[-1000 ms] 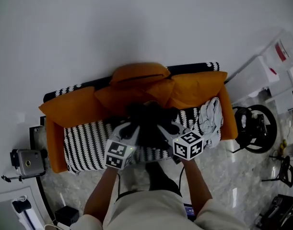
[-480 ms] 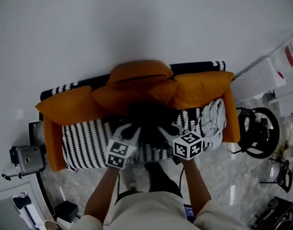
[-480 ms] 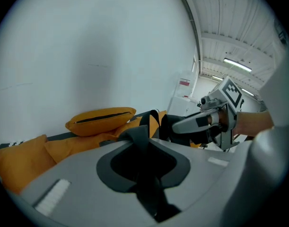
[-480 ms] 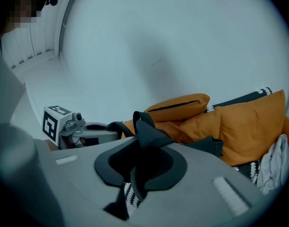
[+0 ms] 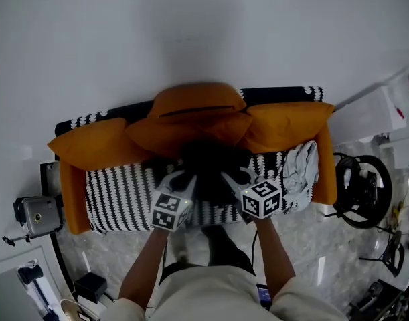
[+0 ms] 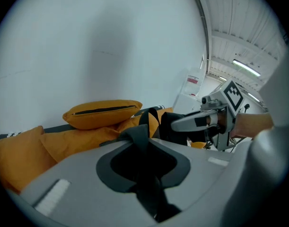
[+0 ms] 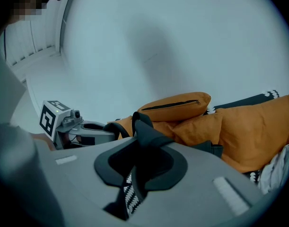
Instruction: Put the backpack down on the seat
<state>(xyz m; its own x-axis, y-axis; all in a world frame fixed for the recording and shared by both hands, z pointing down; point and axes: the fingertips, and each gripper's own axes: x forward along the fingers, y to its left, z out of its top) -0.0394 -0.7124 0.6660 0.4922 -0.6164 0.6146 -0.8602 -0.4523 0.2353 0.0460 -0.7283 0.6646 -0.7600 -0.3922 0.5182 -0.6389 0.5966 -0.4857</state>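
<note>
Backpack (image 5: pixel 211 169): suspended between both tongs, over centre of striped seat (image 5: pixel 117 196); contact unclear.
Left tongs (image 6: pixel 143 163): clamped on strap (image 6: pixel 135 137).
Right tongs (image 7: pixel 139 163): clamped on other strap (image 7: pixel 148 134).
Remaining: lower fully, release.

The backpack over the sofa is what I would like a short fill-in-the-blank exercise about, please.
1. The left gripper and the right gripper are each shut on a black ____ of the backpack.
2. The cushions on the sofa are ____.
3. The seat has a black-and-____ pattern.
4. In the head view, a pale crumpled cloth lies at the sofa's ____ end.

Missing words: strap; orange; white; right.
</note>
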